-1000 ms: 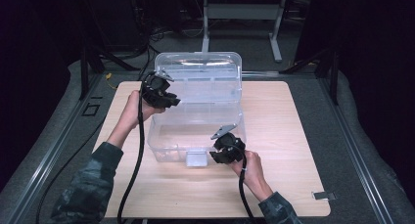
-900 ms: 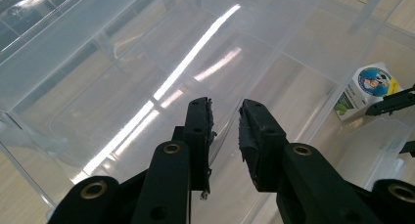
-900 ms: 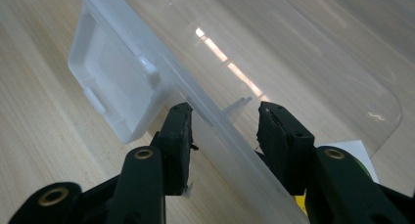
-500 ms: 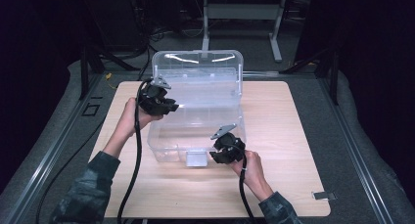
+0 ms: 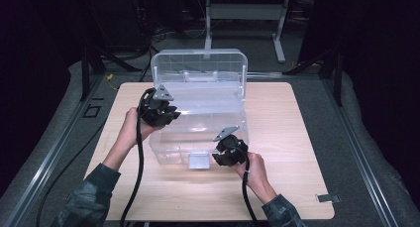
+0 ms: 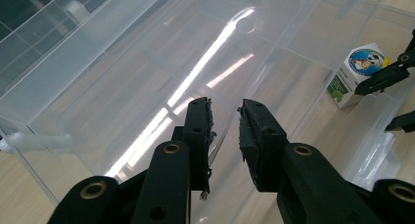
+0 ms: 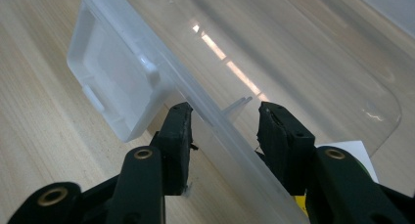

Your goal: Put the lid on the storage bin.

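High view: clear plastic storage box on wooden counter, lid hinged up at far side. Left claw at box's left wall; right claw at front rim, beside the latch.

Left gripper view: left claw astride the clear wall, jaws narrowly apart, wall edge in the gap; grip on it not discernible. Small printed carton inside box at right.

Right gripper view: right claw straddling front rim, pads partly open, not visibly pressing. Latch just left.
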A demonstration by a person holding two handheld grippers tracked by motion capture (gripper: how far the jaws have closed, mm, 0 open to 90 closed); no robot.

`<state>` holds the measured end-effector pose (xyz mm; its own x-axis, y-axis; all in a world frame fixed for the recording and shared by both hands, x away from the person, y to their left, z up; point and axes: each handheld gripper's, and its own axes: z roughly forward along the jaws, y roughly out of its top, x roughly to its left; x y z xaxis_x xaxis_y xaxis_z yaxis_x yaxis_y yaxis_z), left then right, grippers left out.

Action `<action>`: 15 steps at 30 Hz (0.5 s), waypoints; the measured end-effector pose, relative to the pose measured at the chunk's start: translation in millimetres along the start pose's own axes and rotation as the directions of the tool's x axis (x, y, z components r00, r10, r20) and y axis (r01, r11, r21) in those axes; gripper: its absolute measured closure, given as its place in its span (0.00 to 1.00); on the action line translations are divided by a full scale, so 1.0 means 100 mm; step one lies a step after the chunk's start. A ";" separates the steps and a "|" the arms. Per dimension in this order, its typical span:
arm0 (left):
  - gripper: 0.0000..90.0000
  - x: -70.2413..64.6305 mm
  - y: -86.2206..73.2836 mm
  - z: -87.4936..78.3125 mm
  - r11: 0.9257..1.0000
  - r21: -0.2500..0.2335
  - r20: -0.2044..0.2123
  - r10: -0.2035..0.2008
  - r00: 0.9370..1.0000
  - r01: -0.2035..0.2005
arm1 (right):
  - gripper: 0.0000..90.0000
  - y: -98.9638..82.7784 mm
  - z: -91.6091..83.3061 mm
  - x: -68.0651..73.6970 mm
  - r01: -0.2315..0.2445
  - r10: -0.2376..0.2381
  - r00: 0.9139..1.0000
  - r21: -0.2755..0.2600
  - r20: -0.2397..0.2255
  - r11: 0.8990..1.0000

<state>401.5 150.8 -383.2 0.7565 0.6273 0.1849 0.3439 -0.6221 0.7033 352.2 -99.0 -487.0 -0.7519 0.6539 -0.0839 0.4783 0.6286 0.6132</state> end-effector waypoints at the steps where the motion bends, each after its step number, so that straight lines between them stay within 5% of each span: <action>1: 0.81 -0.01 -0.01 0.00 1.000 -0.005 0.000 -0.004 1.000 0.004 | 0.63 0.00 -0.01 0.00 0.001 -0.001 1.000 0.014 -0.004 1.000; 15: 0.81 -0.18 -0.16 -0.03 0.999 -0.046 -0.040 0.017 0.999 -0.019 | 0.62 0.01 0.01 0.01 0.006 -0.006 1.000 0.010 0.004 1.000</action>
<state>380.2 151.0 -395.8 0.7392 0.6350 0.2244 0.3034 -0.6115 0.7307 352.0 -97.5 -487.0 -0.7531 0.6517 -0.0906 0.4783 0.6368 0.6048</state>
